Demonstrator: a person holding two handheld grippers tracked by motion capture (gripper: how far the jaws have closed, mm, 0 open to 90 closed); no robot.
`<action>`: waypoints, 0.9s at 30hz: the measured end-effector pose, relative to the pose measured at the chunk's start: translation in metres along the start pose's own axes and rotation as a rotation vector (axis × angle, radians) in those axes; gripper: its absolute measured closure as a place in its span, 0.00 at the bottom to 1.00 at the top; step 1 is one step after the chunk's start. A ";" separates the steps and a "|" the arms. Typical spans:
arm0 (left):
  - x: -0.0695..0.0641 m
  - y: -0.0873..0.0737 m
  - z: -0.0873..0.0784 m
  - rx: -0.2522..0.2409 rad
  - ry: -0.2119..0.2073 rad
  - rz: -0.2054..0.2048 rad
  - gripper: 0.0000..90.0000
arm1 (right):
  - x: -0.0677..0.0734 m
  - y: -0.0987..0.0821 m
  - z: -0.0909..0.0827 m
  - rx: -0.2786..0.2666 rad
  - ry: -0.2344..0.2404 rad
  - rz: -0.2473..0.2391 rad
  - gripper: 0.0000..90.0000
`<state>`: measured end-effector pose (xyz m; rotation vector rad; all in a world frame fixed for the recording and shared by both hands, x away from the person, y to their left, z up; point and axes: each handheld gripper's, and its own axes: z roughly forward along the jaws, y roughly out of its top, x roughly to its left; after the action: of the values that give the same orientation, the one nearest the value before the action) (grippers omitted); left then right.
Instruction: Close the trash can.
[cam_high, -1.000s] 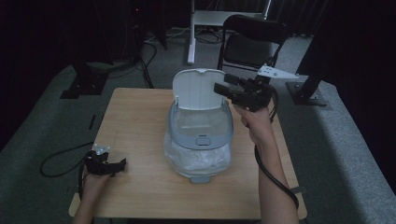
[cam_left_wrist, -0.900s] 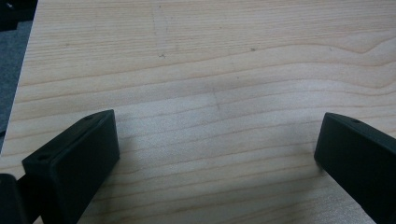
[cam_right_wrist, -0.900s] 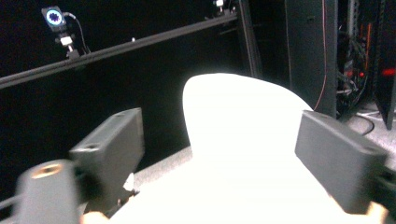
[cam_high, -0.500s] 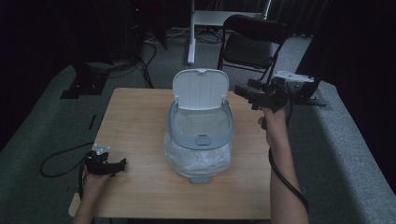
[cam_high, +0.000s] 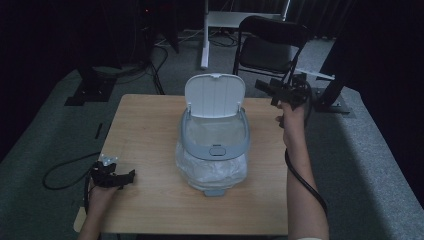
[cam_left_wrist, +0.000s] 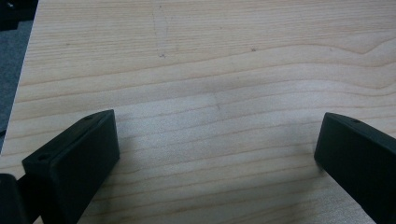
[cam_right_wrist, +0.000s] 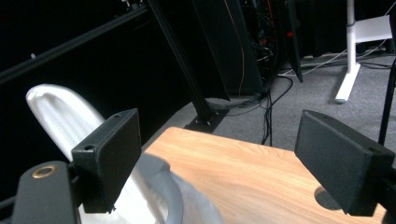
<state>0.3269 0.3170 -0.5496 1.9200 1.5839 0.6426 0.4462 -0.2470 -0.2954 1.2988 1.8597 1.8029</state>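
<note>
My right gripper (cam_high: 276, 91) has drawn away from the bin's raised lid (cam_high: 215, 95) toward the surface's (cam_high: 145, 130) right edge; its jaws have just been opening and stand wide, holding nothing. My left gripper (cam_high: 112, 176) rests at the near left corner, jaws wide apart, empty. The bin (cam_high: 214, 150) sits mid-surface, lid upright.

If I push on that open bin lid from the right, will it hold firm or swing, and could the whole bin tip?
The lid stands upright on a rear hinge, so it will likely swing rather than resist. The bin looks like thin plastic holding just a crinkled liner bag, so probably light; a high sideways push may slide or tip it on the smooth table.
</note>
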 end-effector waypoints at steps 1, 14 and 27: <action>0.000 0.000 0.000 0.000 0.000 0.000 0.01 | -0.001 0.002 0.003 -0.004 0.004 0.009 0.16; 0.000 0.000 0.000 0.001 -0.002 0.003 0.01 | 0.005 0.018 0.043 0.069 0.028 0.016 0.16; 0.000 0.000 0.000 0.000 -0.002 0.002 0.01 | 0.037 -0.007 0.030 0.153 0.199 -0.085 0.16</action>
<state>0.3270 0.3171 -0.5496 1.9222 1.5809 0.6417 0.4425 -0.1988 -0.2935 1.1030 2.1616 1.8350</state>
